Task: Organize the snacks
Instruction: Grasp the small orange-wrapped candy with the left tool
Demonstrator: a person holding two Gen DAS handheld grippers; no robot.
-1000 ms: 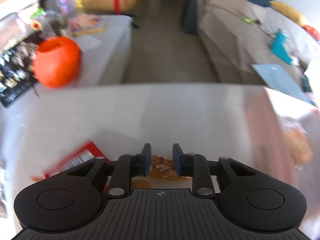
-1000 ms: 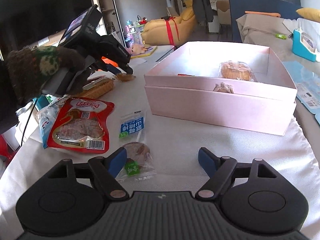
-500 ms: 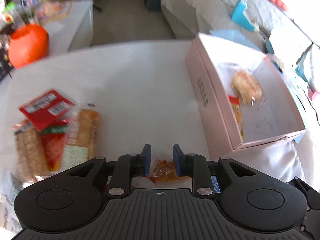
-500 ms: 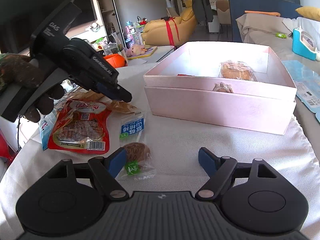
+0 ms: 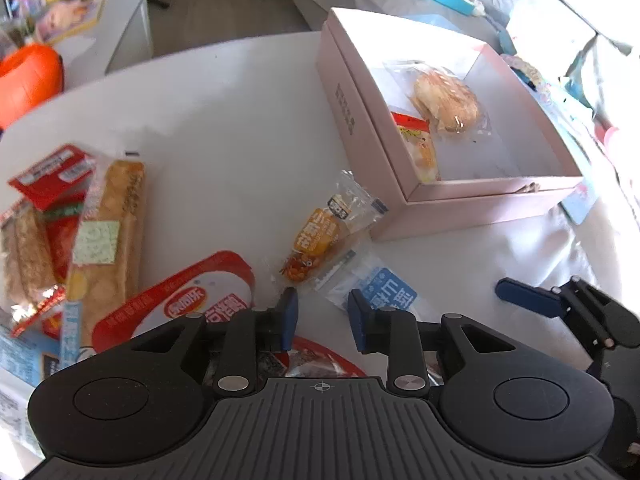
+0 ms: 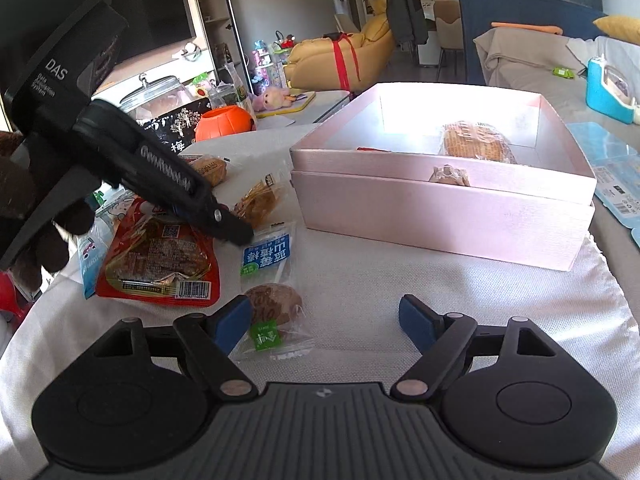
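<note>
Just short of the pink box (image 5: 472, 204), the orange snack packet (image 5: 320, 236) lies loose on the table; left gripper (image 5: 322, 314) hovers with jaws slightly parted, empty; right gripper (image 6: 325, 318) spread wide; next comes re-pinching the packet and boxing it.

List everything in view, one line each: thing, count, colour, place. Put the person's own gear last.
pink box: one, pink, open, on the table's right side
bun packet: one, clear wrap over brown bun, inside the pink box
red-and-yellow packet: one, inside the pink box against its near wall
orange snack packet: one, orange and clear, on the table beside the pink box
blue-label packet: one, clear with blue label, next to the orange snack packet
red pouch: one, red, left of the blue-label packet
long biscuit packet: one, tan, far left
orange pumpkin: one, on the low table behind
left gripper: black, blue fingers, slightly apart, empty
right gripper: black, blue fingers, wide open
</note>
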